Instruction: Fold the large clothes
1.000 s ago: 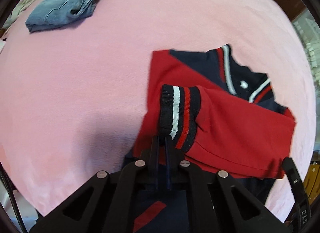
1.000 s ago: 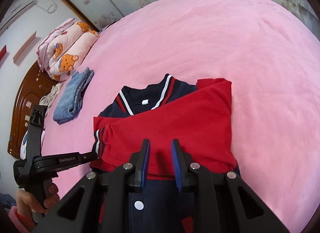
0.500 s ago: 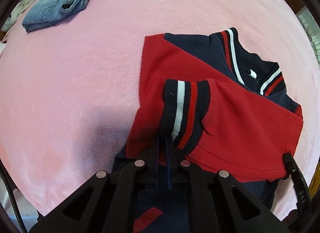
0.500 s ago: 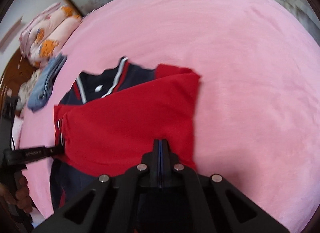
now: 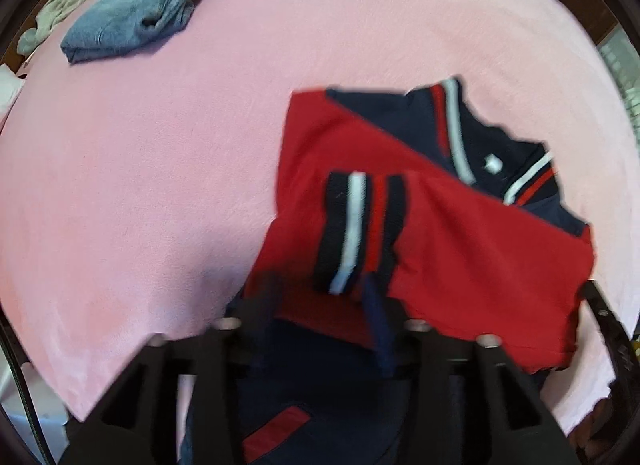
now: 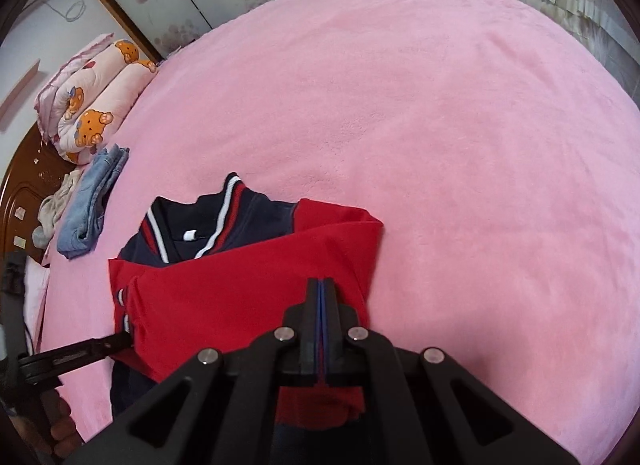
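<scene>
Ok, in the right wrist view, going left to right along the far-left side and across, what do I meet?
Brown wooden headboard → folded blue denim jeans → navy collar with red and white stripes → red folded sleeve → shut right gripper → bare pink fleece blanket.

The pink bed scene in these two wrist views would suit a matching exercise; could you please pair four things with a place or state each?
Things:
1. red and navy jacket
2. folded blue jeans
3. left gripper
4. right gripper

Places or states:
A. fingers spread apart
B. near the bear-print quilt
C. fingers pressed together
D. sleeves folded across the front

Pairs: 1-D, 2-B, 3-A, 4-C
</scene>
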Demonstrator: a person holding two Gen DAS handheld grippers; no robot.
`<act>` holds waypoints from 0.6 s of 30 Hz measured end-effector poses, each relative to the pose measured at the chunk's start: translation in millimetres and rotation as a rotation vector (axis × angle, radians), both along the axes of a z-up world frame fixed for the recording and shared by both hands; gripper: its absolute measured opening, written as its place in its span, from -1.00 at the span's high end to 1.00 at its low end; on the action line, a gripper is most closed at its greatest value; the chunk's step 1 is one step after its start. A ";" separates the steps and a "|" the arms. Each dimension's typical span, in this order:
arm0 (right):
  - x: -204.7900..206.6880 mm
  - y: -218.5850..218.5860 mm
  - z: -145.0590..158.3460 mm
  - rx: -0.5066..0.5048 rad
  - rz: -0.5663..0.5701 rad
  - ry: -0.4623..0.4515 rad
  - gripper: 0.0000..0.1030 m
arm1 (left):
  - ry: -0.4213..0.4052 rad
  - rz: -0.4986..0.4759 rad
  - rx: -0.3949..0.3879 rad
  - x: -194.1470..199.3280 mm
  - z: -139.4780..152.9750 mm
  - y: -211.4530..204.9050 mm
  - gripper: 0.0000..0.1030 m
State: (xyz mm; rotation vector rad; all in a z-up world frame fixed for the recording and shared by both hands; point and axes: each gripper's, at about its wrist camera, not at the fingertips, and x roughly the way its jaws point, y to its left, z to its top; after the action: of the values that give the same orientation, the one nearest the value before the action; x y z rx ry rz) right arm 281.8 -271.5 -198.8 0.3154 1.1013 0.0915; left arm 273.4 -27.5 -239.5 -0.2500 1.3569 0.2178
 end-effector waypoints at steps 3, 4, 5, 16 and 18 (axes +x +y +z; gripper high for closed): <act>8.2 -1.4 -9.9 0.003 -0.017 0.024 1.00 | -0.055 -0.036 0.003 2.9 5.6 -11.8 -0.11; 10.6 -1.9 -12.4 -0.005 -0.023 0.029 1.00 | -0.058 -0.052 0.004 6.2 4.9 -15.7 -0.11; 13.5 -2.5 -14.7 -0.013 -0.031 0.029 1.00 | -0.061 -0.067 0.006 9.3 4.2 -19.4 -0.11; 25.8 -7.8 -8.1 -0.130 -0.079 0.012 1.00 | -0.047 -0.113 0.008 24.2 -3.0 -21.5 -0.07; 18.5 -10.3 -3.2 -0.108 -0.063 0.013 1.00 | -0.076 -0.104 0.004 21.2 5.4 -18.6 -0.07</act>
State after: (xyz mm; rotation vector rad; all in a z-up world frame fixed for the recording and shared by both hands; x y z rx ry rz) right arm 300.3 -281.8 -201.9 0.2536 1.1040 -0.0256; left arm 294.6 -46.1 -234.1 -0.1825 1.2898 0.1231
